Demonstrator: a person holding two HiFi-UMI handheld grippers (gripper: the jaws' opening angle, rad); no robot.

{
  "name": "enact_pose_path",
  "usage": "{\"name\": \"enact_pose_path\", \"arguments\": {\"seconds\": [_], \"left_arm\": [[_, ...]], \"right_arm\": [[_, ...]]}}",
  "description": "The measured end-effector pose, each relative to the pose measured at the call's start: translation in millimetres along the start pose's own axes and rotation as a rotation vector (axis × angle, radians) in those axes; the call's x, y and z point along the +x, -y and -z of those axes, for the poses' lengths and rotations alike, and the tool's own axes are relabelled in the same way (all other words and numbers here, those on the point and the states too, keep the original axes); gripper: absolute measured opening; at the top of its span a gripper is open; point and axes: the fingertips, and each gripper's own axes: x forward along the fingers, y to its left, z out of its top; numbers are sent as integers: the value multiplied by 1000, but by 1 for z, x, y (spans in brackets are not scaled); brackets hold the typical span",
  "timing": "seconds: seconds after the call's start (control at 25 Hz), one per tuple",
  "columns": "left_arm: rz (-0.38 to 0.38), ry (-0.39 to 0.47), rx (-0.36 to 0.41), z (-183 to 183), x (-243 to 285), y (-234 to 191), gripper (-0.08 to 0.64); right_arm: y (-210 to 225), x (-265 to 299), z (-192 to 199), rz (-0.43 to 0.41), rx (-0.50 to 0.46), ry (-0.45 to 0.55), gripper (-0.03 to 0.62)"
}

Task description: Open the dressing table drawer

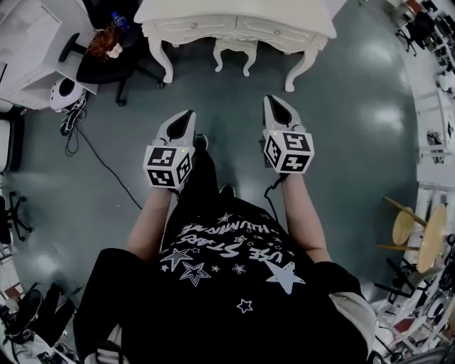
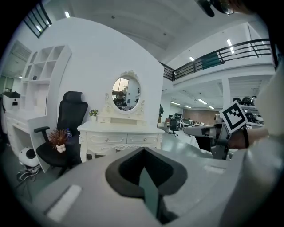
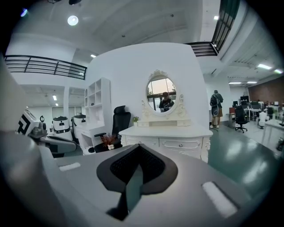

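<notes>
The room was a large open hall with a smooth grey-green floor, desks along its edges and a railed balcony above. The white dressing table (image 1: 234,10) stood against a curved white wall at the far end, with an oval mirror (image 2: 125,94) on its top. A black office chair (image 1: 106,65) holding a small plant stood just beside it. Two shallow drawers (image 2: 107,138) sat side by side under the tabletop, each with a small knob, and both looked fully shut. The person stood well back from the table with bare floor between. Both tools were held forward at waist height, pointing toward it. The left gripper (image 1: 188,114) had its jaws pressed together to a point with nothing between them. The right gripper (image 1: 274,100) was likewise closed and empty. The task looked barely begun; this was the approach, with no contact made. The next move would likely call for walking up to the table, choosing one drawer (the views did not say which) and parting one gripper's jaws to close on its knob. The pull would then need to run straight back, level with the drawer, since so small a knob could slip out of the pads.
</notes>
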Motion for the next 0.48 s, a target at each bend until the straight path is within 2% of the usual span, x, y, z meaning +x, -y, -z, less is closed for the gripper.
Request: {"name": "enact_pose_path", "arguments": {"seconds": [0.48], "left_arm": [[-11,22,-11,-12,13,-19,2]], "right_arm": [[17,22,-14,50,62,62,30]]}}
